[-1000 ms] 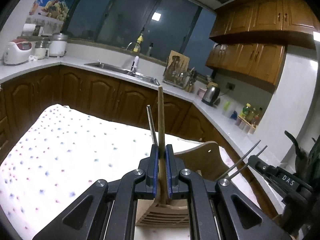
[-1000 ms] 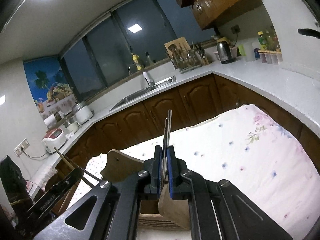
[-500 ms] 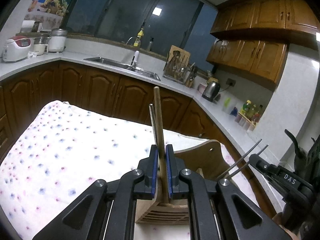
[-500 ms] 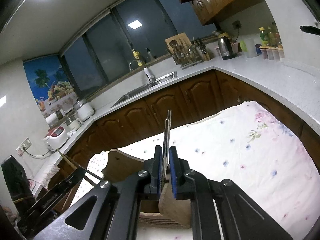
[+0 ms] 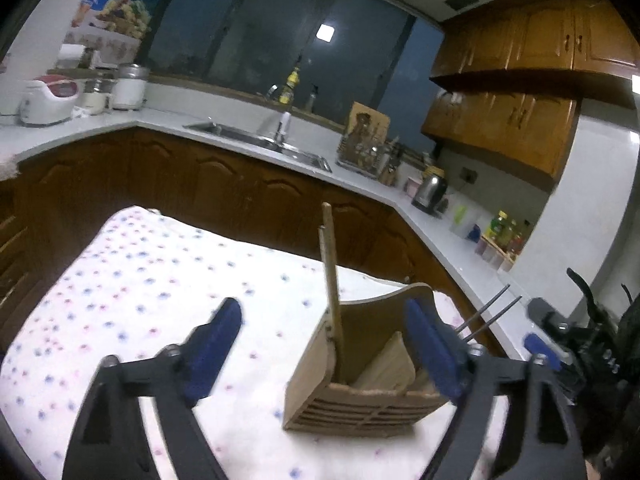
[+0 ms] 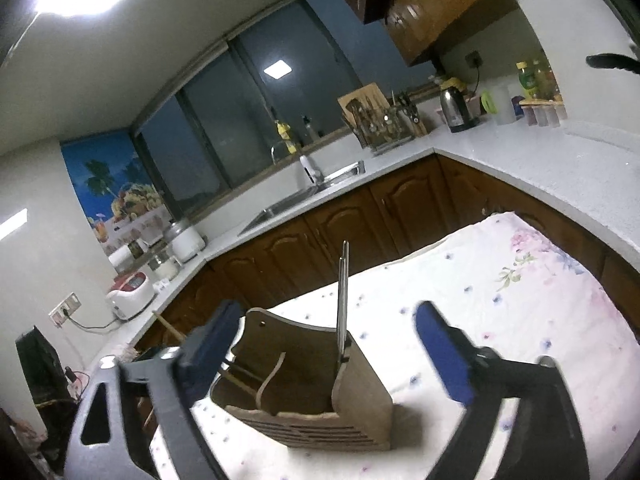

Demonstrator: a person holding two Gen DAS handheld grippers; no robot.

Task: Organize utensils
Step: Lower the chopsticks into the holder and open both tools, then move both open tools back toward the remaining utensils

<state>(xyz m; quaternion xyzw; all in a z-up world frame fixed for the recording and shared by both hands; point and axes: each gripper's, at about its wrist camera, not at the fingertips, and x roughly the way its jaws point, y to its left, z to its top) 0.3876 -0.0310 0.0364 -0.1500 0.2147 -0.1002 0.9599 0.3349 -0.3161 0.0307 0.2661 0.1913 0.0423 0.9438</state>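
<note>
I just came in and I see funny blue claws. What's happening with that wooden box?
A person is tidying utensils with a gripper in each hand. The left gripper has just been opening, and the wooden chopsticks it held now stand free in the wooden utensil holder. The right gripper has just been opening too, leaving the metal chopsticks upright in the holder's other side. Nothing is gripped now. The holder sits on a flowery tablecloth.

Table w/ dotted white cloth (image 5: 132, 280); wooden utensil caddy (image 5: 360, 396) stands on cloth, betw left jaws, nearer the right one.
</note>
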